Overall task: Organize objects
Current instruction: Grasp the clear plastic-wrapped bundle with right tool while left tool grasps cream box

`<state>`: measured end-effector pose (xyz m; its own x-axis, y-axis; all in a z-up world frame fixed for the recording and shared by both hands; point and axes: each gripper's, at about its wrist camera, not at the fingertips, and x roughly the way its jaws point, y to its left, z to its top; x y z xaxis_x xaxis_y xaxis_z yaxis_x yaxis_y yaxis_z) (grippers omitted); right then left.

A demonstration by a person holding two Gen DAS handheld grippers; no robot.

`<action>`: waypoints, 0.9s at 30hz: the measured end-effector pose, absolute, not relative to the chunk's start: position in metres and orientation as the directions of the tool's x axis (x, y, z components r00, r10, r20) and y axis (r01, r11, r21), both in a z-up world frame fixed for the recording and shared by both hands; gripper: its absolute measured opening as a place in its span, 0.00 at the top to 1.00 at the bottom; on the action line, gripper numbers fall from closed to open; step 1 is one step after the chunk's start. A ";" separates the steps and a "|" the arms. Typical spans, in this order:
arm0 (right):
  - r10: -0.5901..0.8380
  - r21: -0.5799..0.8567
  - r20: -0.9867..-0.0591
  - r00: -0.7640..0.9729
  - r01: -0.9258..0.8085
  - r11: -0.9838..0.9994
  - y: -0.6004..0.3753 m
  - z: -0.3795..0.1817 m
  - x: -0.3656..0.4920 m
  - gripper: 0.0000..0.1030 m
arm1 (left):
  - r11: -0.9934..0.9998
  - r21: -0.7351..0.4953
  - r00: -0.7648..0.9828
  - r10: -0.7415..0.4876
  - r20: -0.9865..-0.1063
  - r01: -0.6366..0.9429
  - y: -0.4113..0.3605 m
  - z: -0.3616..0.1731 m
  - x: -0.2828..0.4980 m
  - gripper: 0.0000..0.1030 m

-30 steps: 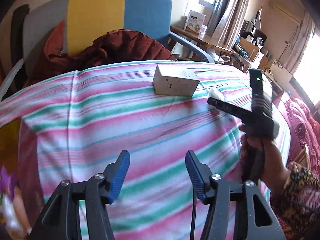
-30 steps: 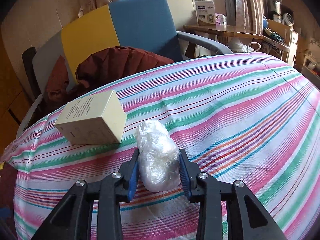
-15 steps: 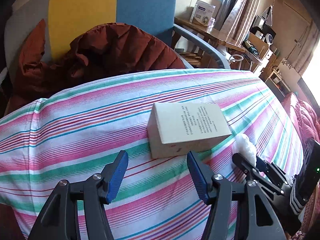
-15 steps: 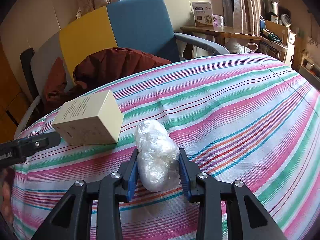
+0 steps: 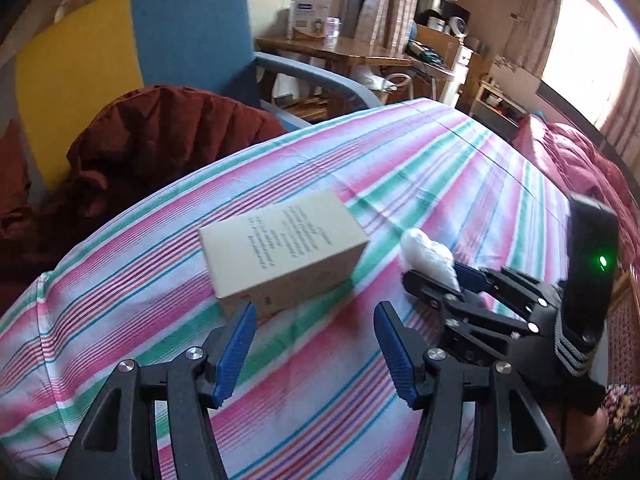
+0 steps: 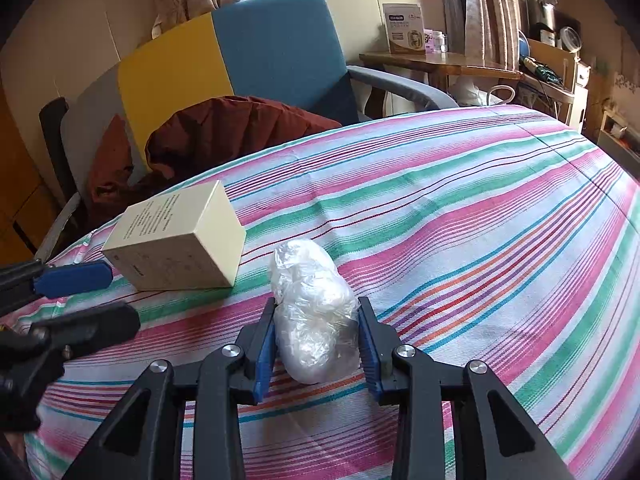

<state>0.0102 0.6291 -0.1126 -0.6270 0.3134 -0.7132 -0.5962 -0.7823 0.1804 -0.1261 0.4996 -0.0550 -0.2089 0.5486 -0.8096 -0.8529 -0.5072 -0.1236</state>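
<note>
Between the right gripper's [image 6: 316, 340] pads sits a plastic-wrapped white bundle [image 6: 314, 312], clenched at its near end and resting on the striped cloth of the surface [image 6: 480, 240]. Just ahead and to the left of that gripper lies one cream box [image 6: 176, 240] with small print on its top face, near the bundle but not touching it.

Ahead of the left gripper [image 5: 312, 344], whose jaws stand spread with nothing between them, the same box [image 5: 280, 256] lies close, its near lower corner just beyond the left pad.

The step in hand looks like a reach for the box while the right gripper holds the bundle. To do it well, the left gripper should square its jaws to the box's narrower sides; it sits skewed to them now, and the spread looks barely enough. It should also keep off the right gripper, which is close on its right.

Count: one box, one bundle, two grippers. Beyond the surface's far edge stand one blue-and-yellow chair [image 6: 248, 64] with one rust cloth [image 6: 224, 136] heaped on it.
</note>
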 end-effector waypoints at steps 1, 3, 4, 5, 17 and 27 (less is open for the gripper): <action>0.314 0.180 -0.713 -0.627 -0.596 -0.782 0.629 -0.113 0.010 0.65 | -0.545 -0.155 -0.211 0.548 -0.809 -0.824 0.497 -0.057 -0.137 0.40; 0.313 0.182 -0.713 -0.628 -0.597 -0.781 0.629 -0.113 0.010 0.65 | -0.612 -0.202 -0.224 0.546 -0.807 -0.765 0.490 -0.063 -0.155 0.40; 0.312 0.184 -0.712 -0.628 -0.597 -0.781 0.630 -0.113 0.011 0.65 | -0.638 -0.214 -0.232 0.540 -0.809 -0.740 0.488 -0.067 -0.161 0.40; 0.312 0.184 -0.712 -0.629 -0.597 -0.781 0.630 -0.113 0.011 0.65 | -0.654 -0.229 -0.227 0.535 -0.814 -0.721 0.487 -0.072 -0.166 0.40; 0.308 0.199 -0.708 -0.636 -0.598 -0.776 0.631 -0.112 0.012 0.65 | -0.447 -0.297 -0.057 0.626 -0.778 -0.844 0.501 -0.057 -0.119 0.40; 0.313 0.197 -0.706 -0.635 -0.601 -0.774 0.630 -0.113 0.013 0.65 | -0.511 -0.070 -0.256 0.540 -0.802 -0.857 0.540 -0.054 -0.146 0.17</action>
<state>0.0129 0.6301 -0.1128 -0.6347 0.3132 -0.7065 -0.6013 -0.7744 0.1968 -0.1459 0.5401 -0.0544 -0.2558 0.5396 -0.8021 -0.8568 -0.5108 -0.0704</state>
